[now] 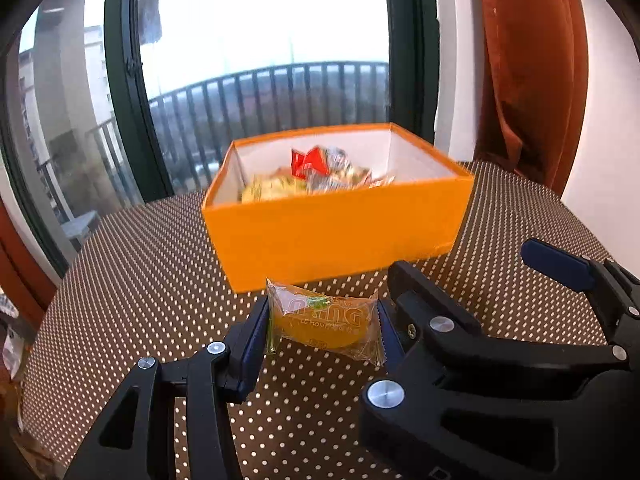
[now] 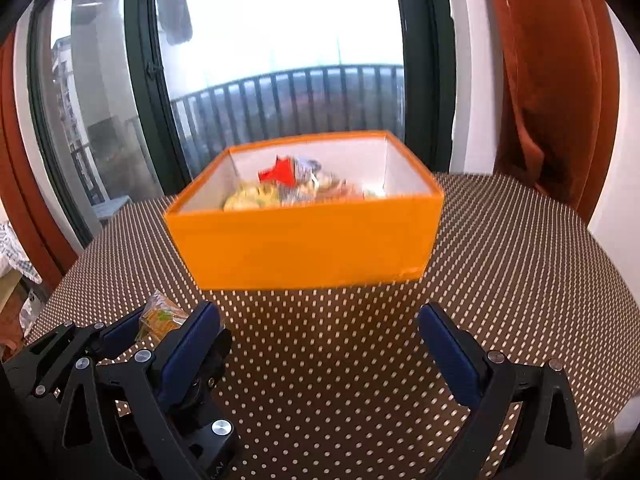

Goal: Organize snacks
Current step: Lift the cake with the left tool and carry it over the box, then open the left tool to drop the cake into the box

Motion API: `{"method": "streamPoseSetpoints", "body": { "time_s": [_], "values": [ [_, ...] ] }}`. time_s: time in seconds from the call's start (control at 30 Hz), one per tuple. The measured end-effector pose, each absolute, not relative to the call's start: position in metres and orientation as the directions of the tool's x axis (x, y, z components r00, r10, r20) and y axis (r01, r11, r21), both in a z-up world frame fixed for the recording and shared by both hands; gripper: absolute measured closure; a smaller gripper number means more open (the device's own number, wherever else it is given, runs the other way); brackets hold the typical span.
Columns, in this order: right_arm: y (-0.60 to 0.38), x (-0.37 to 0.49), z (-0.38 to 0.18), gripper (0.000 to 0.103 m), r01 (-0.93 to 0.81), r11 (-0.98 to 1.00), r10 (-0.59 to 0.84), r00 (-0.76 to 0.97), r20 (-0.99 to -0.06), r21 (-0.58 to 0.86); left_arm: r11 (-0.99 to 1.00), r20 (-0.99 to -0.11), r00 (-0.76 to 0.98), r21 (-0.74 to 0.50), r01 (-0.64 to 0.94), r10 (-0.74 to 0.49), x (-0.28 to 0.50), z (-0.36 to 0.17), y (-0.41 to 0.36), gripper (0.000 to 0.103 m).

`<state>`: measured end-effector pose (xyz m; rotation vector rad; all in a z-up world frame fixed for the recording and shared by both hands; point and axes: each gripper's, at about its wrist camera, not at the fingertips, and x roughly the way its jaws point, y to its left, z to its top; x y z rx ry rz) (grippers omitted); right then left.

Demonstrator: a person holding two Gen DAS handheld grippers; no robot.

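Note:
My left gripper (image 1: 324, 326) is shut on a clear packet with a yellow lemon snack (image 1: 326, 326), pads pressing its two ends, held above the dotted tablecloth. An orange box (image 1: 332, 240) stands just beyond it, open-topped and holding several wrapped snacks (image 1: 320, 172), red and yellow among them. My right gripper (image 2: 320, 336) is open with nothing between its fingers, facing the near wall of the orange box (image 2: 304, 248). The right wrist view shows the held packet (image 2: 160, 316) at lower left. In the left wrist view, the right gripper (image 1: 476, 272) sits close on the right.
The brown tablecloth with white dots (image 2: 500, 280) covers the table around the box. Behind the box is a dark-framed window (image 1: 124, 80) with a balcony railing outside. A rust curtain (image 1: 532, 80) hangs at the right. Some bags (image 2: 12, 248) lie off the table's left edge.

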<state>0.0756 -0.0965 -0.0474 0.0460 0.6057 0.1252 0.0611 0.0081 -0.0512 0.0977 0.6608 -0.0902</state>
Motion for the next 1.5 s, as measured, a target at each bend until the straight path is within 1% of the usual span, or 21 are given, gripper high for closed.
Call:
{"method": "streamPoseSetpoints", "body": {
  "time_s": [0.23, 0.37, 0.5, 0.8, 1.0, 1.23, 1.5],
  "values": [
    [-0.107, 0.075, -0.012, 0.002, -0.116, 0.991, 0.136, 0.855, -0.500, 0.072, 0.990, -0.560, 0.825, 0.055, 0.127, -0.075, 0.059, -0.018, -0.006, 0.050],
    [-0.113, 0.078, 0.007, 0.002, -0.117, 0.991, 0.137, 0.876, -0.463, 0.071, 0.990, -0.524, 0.844, 0.012, 0.139, -0.112, 0.062, -0.002, -0.011, 0.050],
    [-0.115, 0.089, 0.022, 0.002, -0.122, 0.991, 0.133, 0.891, -0.435, 0.053, 0.991, -0.498, 0.860, 0.010, 0.134, -0.111, 0.075, 0.012, -0.013, 0.050],
    [-0.115, 0.138, 0.036, 0.002, -0.119, 0.990, 0.142, 0.900, -0.411, 0.080, 0.991, -0.460, 0.883, 0.045, 0.129, -0.094, 0.126, 0.030, -0.014, 0.050],
    [-0.113, 0.173, 0.040, 0.002, -0.107, 0.991, 0.131, 0.905, -0.404, 0.082, 0.990, -0.445, 0.890, 0.047, 0.131, -0.097, 0.163, 0.032, -0.013, 0.050],
    [-0.110, 0.211, 0.029, 0.002, -0.085, 0.992, 0.117, 0.897, -0.426, 0.092, 0.990, -0.470, 0.877, 0.044, 0.135, -0.099, 0.205, 0.019, -0.013, 0.050],
    [-0.101, 0.250, -0.007, 0.002, -0.088, 0.991, 0.128, 0.854, -0.504, 0.104, 0.993, -0.538, 0.839, 0.038, 0.114, -0.076, 0.243, -0.013, -0.004, 0.050]
  ]
}}
